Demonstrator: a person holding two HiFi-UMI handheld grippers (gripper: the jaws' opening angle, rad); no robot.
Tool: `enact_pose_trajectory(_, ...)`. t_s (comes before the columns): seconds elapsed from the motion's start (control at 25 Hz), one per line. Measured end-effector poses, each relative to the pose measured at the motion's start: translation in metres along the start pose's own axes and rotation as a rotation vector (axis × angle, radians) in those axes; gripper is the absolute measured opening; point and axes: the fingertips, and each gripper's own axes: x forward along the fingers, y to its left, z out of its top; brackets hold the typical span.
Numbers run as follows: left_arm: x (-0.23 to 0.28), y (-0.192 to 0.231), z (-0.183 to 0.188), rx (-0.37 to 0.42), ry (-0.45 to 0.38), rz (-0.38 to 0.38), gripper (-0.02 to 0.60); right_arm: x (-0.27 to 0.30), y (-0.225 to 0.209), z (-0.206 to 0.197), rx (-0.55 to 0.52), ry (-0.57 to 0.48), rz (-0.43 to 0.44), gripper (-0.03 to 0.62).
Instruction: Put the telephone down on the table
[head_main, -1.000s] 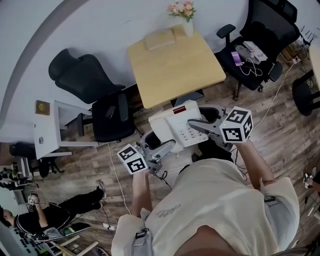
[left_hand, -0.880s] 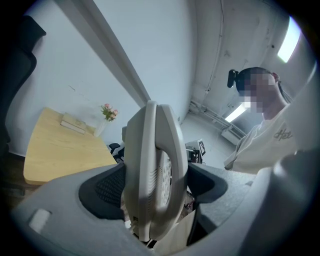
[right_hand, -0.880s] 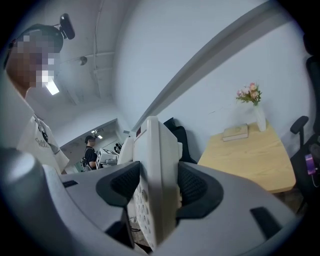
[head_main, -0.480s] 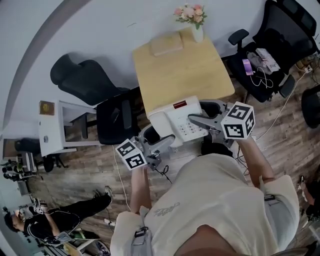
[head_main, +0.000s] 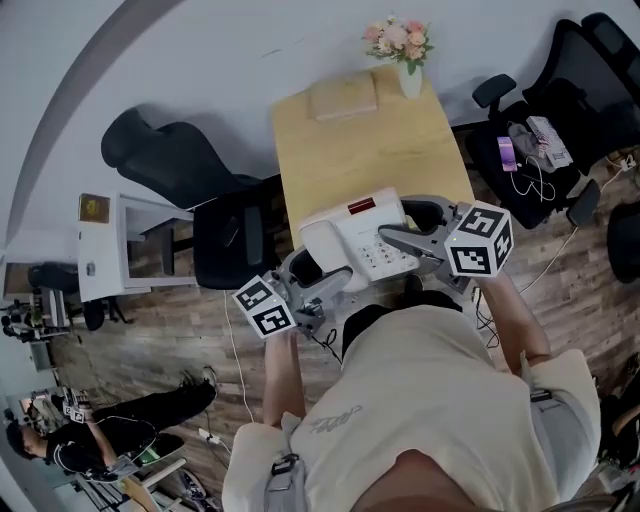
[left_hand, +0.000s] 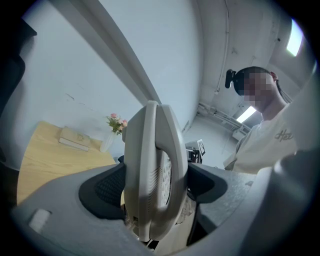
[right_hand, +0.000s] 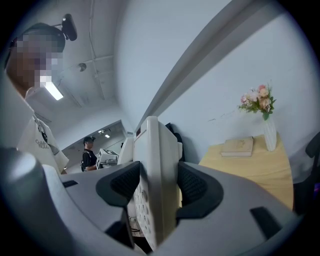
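Note:
A white desk telephone with a keypad and a red label is held in the air at the near end of the light wooden table. My left gripper is shut on its left edge, the handset side. My right gripper is shut on its right edge, beside the keypad. In both gripper views the phone body stands edge-on between the dark pads. Whether the phone rests on the tabletop is hidden.
A flat beige book and a white vase of pink flowers sit at the table's far end. Black office chairs stand left and right of the table. A white cabinet is further left. A person sits on the floor at lower left.
The phone and both grippers have been carried forward: the phone now overlaps the table's near end, where a second ago it was over the floor short of it. Both grips are unchanged.

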Motion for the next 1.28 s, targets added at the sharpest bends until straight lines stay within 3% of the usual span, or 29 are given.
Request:
enact_pose_trajectory(0.44,-0.002,0.050,0.022,-0.053,-0.033,0.021,0.377,0.044,-0.034,0.019,0.018,0.068,0.020,0.224)
enact_pose_trajectory(1.28,-0.013,0.182,0.133,-0.027,0.046,-0.160,0.377,0.153,-0.100,0.106,0.049,0.002,-0.159,0.225)
